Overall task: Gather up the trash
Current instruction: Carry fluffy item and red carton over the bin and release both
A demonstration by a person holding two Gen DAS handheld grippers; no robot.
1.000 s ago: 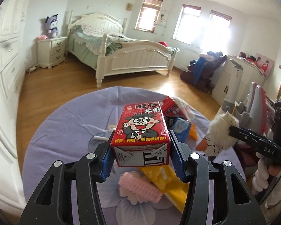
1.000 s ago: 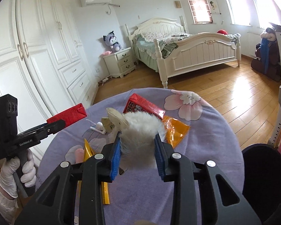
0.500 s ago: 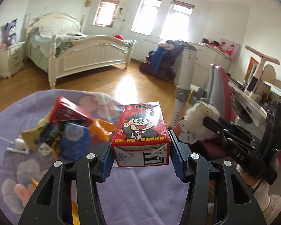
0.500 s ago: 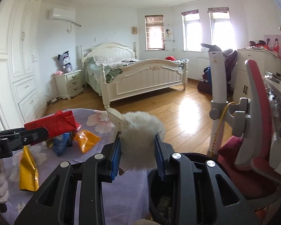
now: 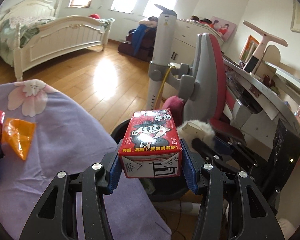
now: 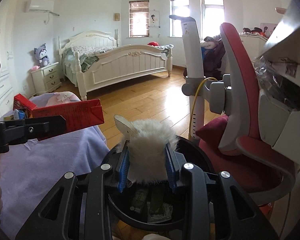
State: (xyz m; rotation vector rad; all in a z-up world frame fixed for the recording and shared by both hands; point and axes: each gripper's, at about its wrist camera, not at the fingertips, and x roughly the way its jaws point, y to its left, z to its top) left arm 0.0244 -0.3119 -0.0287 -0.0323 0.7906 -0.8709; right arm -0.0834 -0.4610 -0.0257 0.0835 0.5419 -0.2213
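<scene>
My left gripper is shut on a red milk carton with a cartoon face, held at the table's edge above a black trash bin. In the right wrist view the same carton shows at the left, held in the left gripper's black fingers. My right gripper is shut on a white furry scrap with a white tag, directly over the open bin, which holds some wrappers. The furry scrap also shows right of the carton in the left wrist view.
A round table with a purple flowered cloth carries an orange wrapper and other packets at the left. A red and grey chair and a desk stand right of the bin. A white standing pole, bed and wooden floor lie beyond.
Both grippers swung right, off the table's middle, to the black bin beside it, still gripping the carton and the furry scrap. The table's trash slid to the left edge of view.
</scene>
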